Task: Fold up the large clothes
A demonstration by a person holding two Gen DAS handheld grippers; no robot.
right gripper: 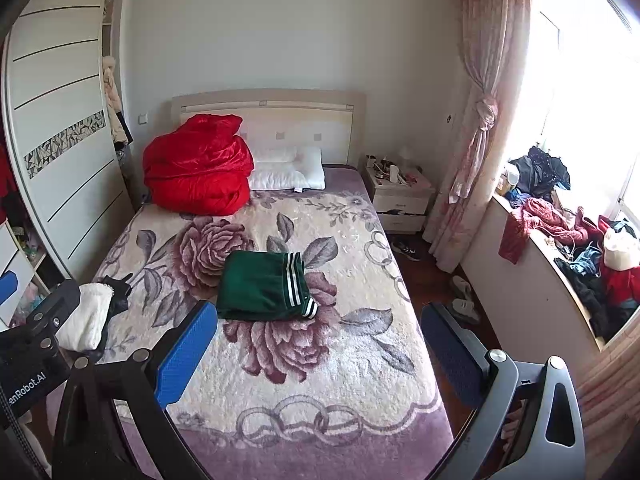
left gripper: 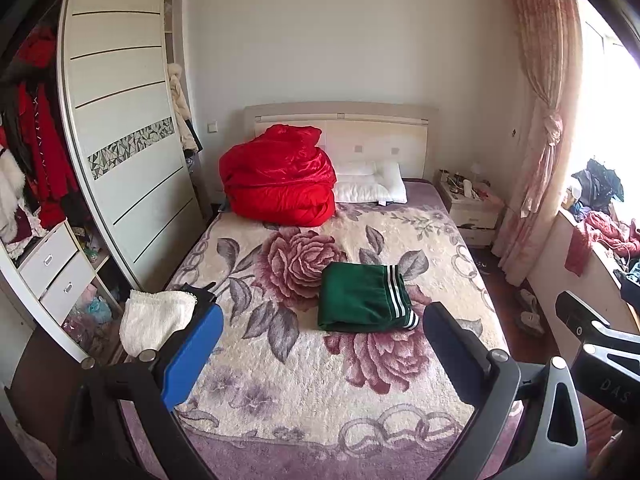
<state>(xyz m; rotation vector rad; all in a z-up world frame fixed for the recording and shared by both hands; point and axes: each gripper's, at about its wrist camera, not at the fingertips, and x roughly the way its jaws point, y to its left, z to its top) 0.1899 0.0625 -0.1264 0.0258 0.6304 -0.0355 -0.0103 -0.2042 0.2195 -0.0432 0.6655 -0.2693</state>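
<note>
Where the wardrobe point(left gripper: 120, 152) stands with its sliding door along the left edge of the bed point(left gripper: 320, 400), a white folded towel point(left gripper: 156, 320) and a dark item, perhaps another garment, lie at that edge of the floral blanket point(left gripper: 288, 380). Just right of them, the left gripper point(left gripper: 320, 364) hangs above the foot of the bed, its blue-padded jaws spread wide with nothing between them. Between its fingers and farther up the blanket lies the green striped garment point(left gripper: 364, 298), folded into a neat rectangle, with bare blanket on all sides. Behind it, a red quilt point(left gripper: 278, 178) and a white pillow point(left gripper: 372, 182) sit against the headboard. Right again, the right gripper point(right gripper: 320, 360) is equally wide open and empty, above the bed's right corner. Beyond that edge runs a strip of floor with slippers point(right gripper: 464, 304), then a cluttered window ledge point(right gripper: 560, 248).
</note>
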